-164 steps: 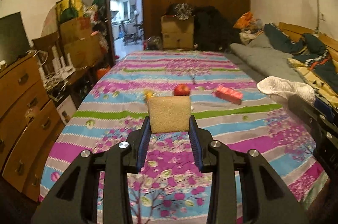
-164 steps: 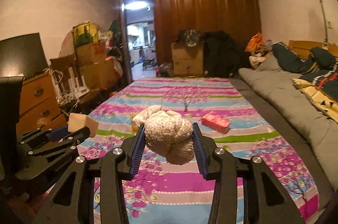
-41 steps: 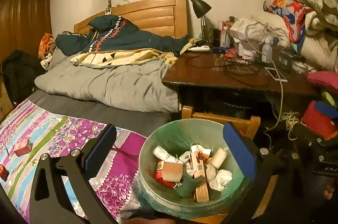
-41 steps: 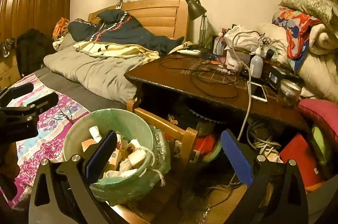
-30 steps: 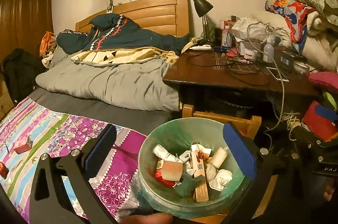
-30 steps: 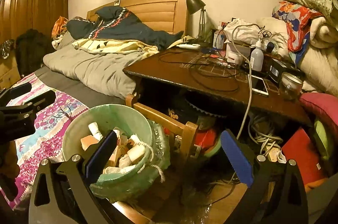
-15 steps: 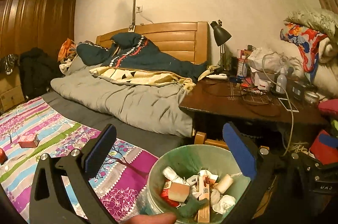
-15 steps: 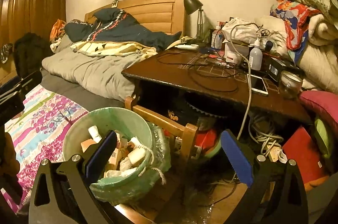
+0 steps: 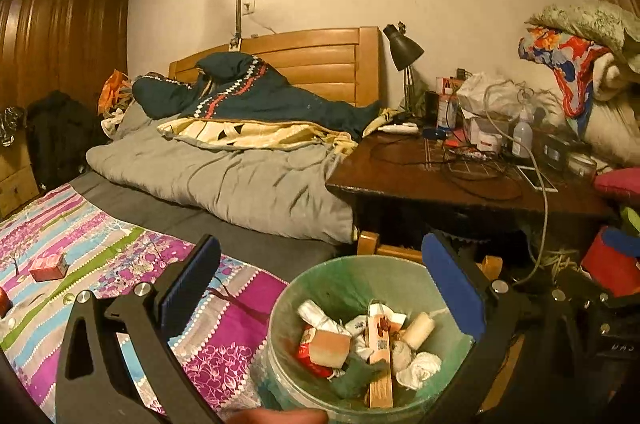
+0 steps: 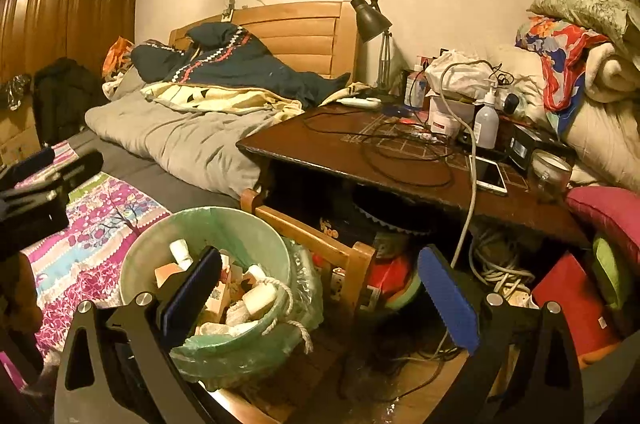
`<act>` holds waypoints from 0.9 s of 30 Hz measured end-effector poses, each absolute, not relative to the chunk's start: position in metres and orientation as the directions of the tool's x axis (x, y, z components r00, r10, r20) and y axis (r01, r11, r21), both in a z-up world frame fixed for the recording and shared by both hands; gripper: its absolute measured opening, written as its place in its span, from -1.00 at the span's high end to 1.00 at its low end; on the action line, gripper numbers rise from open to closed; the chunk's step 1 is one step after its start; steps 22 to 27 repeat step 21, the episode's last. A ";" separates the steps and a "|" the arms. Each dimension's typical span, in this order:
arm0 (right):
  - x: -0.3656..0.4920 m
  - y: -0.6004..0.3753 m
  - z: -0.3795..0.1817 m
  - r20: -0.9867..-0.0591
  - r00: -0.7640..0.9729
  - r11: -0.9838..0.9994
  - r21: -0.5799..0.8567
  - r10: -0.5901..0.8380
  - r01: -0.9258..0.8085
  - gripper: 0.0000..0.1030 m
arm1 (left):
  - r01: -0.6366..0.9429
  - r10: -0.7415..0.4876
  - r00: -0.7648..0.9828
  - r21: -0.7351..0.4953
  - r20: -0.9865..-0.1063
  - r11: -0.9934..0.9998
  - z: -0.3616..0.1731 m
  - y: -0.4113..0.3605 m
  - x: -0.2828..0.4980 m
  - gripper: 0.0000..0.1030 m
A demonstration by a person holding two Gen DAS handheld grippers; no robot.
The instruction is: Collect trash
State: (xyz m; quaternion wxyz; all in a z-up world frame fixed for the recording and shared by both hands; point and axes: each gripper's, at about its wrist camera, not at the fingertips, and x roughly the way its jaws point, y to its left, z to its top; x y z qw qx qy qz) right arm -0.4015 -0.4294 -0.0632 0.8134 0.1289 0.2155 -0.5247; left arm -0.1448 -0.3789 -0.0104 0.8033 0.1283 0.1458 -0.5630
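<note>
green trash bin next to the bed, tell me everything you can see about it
The green trash bin is a round, upright, open-topped pail lined with a thin translucent green bag whose edge folds over the rim. It stands between the patterned bedspread and a wooden chair frame, below the dark desk. It is roughly half full of crumpled tissues, small cartons, a sponge-like block and a piece of rope.
</note>
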 end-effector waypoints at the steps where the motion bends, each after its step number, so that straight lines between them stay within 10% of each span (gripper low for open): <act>1: -0.402 -0.429 -0.063 -0.481 0.361 0.419 -0.014 -0.799 0.908 -0.91 | 0.943 -0.866 0.320 0.042 -0.383 0.330 -0.012 -0.379 -0.145 -0.89; 27: -0.407 -0.432 -0.062 -0.474 0.367 0.416 0.001 -0.801 0.909 -0.91 | 0.943 -0.850 0.329 0.095 -0.411 0.319 -0.015 -0.384 -0.153 -0.89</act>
